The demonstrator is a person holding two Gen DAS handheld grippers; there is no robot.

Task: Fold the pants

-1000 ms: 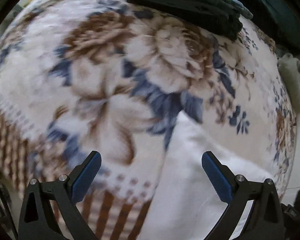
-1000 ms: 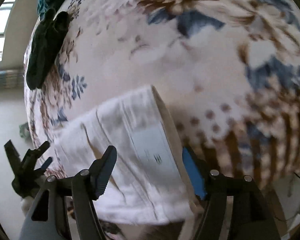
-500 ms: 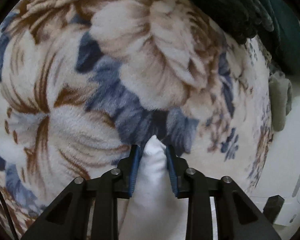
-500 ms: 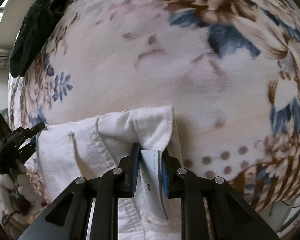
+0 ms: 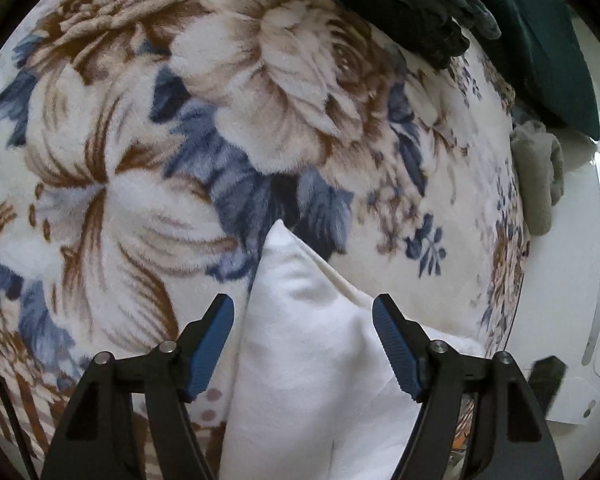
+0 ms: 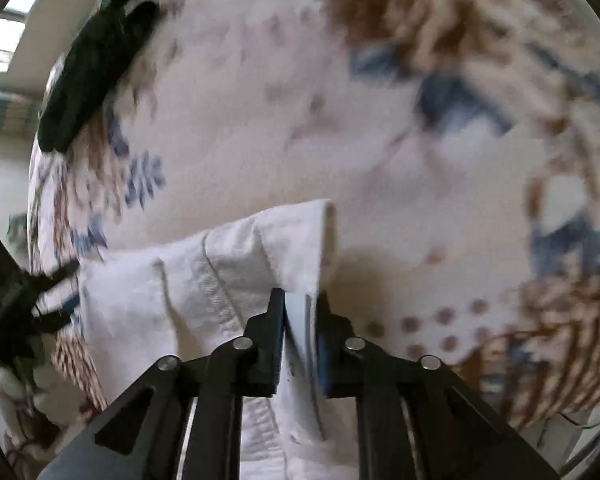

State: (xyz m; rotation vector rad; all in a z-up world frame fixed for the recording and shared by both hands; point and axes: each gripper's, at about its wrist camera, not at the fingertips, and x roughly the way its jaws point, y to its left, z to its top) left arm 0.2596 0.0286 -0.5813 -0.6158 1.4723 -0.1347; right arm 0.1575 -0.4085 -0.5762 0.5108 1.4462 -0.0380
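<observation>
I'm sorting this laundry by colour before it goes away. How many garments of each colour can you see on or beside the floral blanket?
White: 1, the white pants, clamped by the right gripper, the left gripper open around them.
Dark green or black: 1 pile of dark clothes; separate pieces cannot be told apart.
Grey: 1 grey bundle.
Total: 3.

Floral fleece blanket [image 5: 308,92], white pants [image 5: 308,360] on it, dark folded clothes [image 5: 412,4] at far edge

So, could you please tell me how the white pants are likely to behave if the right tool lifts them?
The white pants will probably drape limply; they already crease and fold. They seem light, one closed right tool pinching them. The fuzzy blanket may drag on them.
</observation>
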